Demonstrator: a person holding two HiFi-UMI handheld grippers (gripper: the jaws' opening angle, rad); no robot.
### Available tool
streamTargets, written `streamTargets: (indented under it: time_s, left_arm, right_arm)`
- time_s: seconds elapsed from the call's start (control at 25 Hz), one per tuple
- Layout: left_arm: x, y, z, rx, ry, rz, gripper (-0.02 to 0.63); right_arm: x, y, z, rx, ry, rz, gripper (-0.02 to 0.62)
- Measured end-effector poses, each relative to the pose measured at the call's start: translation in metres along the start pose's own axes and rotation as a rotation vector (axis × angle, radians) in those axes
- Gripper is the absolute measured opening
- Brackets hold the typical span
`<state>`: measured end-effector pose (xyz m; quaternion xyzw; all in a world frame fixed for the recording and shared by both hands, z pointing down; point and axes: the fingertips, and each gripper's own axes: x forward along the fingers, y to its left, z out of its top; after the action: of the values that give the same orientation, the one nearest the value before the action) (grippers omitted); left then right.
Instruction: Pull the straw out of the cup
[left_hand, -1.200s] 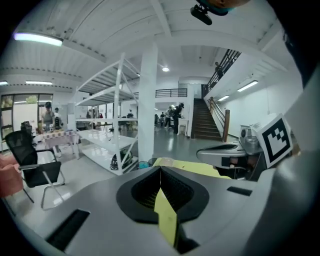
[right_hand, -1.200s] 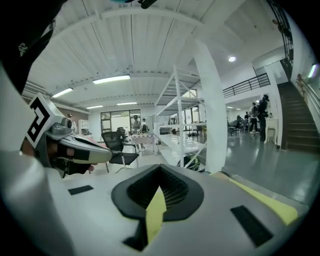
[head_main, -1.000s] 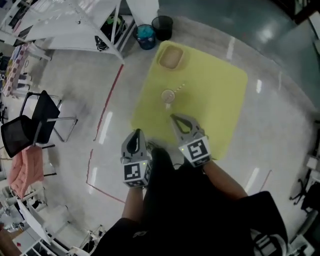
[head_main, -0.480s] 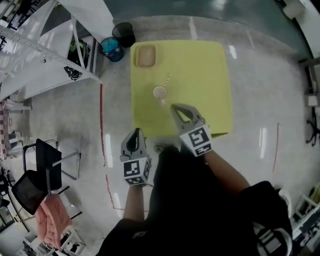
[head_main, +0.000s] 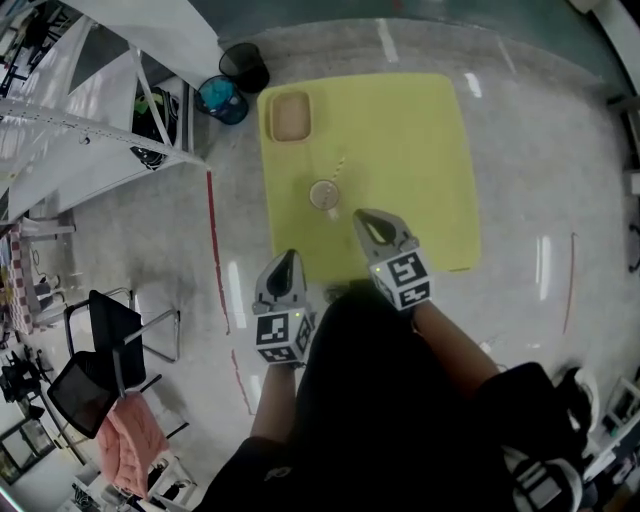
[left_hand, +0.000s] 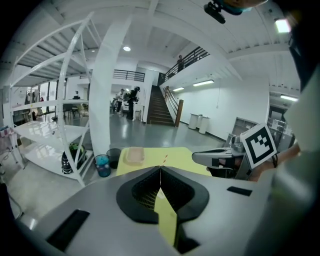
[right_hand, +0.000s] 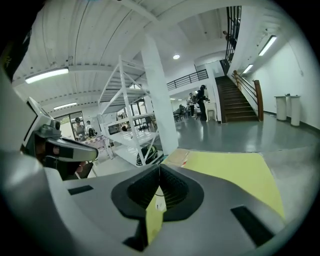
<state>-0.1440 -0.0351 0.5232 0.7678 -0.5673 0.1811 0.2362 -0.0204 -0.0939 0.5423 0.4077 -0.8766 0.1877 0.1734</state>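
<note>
- The straw (head_main: 338, 170) stands in the cup (head_main: 323, 194) and leans out of it toward the far right; its upper length is bare above the rim.
- It looks thin and light, likely to bend or flatten under a hard pinch. The best hold is probably on the bare length just above the rim, with light pressure and a pull along its lean.
- The cup looks small and light, so it may lift or tip with the straw unless the other tongs steady it.
- The cup stands on the yellow table (head_main: 420, 160), left of its middle.
- The right gripper (head_main: 365, 218) is just near-right of the cup, apart from it, its jaws pressed together with nothing between them.
- The left gripper (head_main: 287, 262) is off the table's near-left edge, its jaws likewise closed and empty.
- A tan tray (head_main: 288, 115) sits at the table's far-left corner.
- On the floor beyond are a blue bin (head_main: 218, 98) and a black bin (head_main: 243, 65); a white rack (head_main: 90, 130) stands left.
</note>
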Motion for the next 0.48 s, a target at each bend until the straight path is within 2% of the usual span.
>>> streamTargets:
  time_s: [0.2,0.48]
  left_arm:
    - [0.028,0.012,-0.003,0.025,0.079,0.002,0.044]
    - [0.075,0.004,-0.001,0.065,0.132,-0.012,0.044]
  right_arm:
    - [0.035,-0.011,-0.012,0.053,0.033,0.023,0.017]
    - [0.067,-0.04,-0.027,0.118,0.056,0.036,0.017]
